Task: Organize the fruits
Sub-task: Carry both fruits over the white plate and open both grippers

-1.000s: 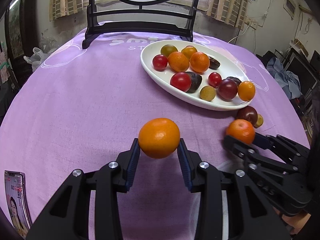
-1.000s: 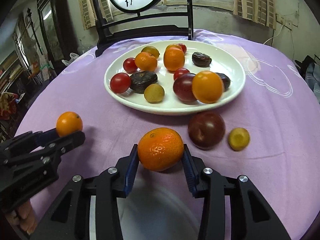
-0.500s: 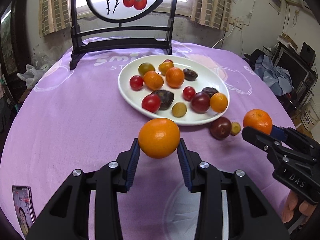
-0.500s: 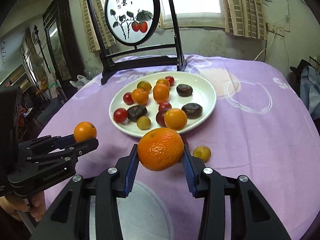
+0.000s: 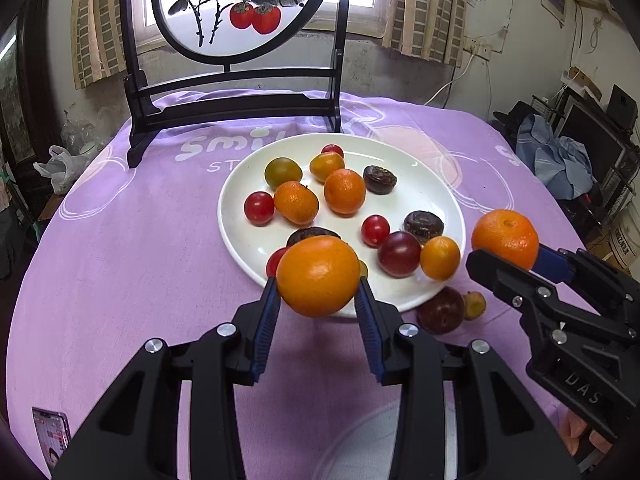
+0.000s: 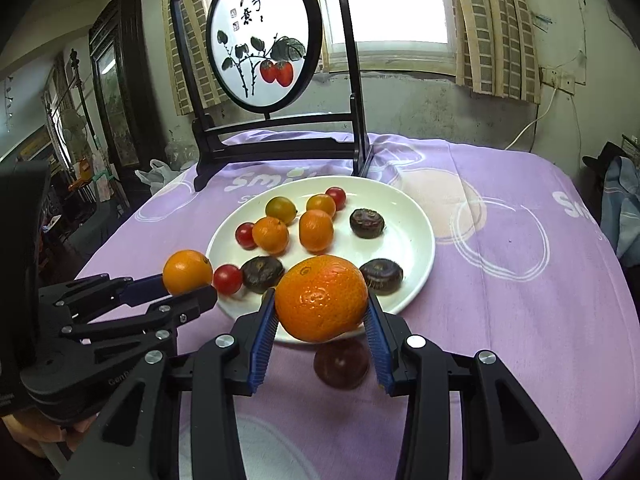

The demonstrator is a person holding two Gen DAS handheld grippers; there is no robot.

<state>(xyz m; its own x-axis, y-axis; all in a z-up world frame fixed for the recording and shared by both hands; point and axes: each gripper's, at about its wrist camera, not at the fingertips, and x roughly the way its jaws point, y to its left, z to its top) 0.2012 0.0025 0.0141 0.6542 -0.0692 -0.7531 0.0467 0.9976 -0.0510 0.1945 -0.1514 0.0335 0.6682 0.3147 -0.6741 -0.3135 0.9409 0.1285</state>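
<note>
Gripping a smooth orange [image 5: 318, 276] between its blue pads, the left tool [image 5: 316, 312] hangs above the white plate's [image 5: 424, 196] near rim — the right tool [image 6: 322, 320] beside it clamps a dimpled tangerine [image 6: 322, 298], both clear of the purple-clothed worktop [image 5: 120, 248].

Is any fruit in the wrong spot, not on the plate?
Yes. A dark red plum and a small yellow fruit lie on the purple cloth just off the white plate's near rim, while the other loose fruit sits on the plate. Each gripper also holds an orange in the air.
</note>
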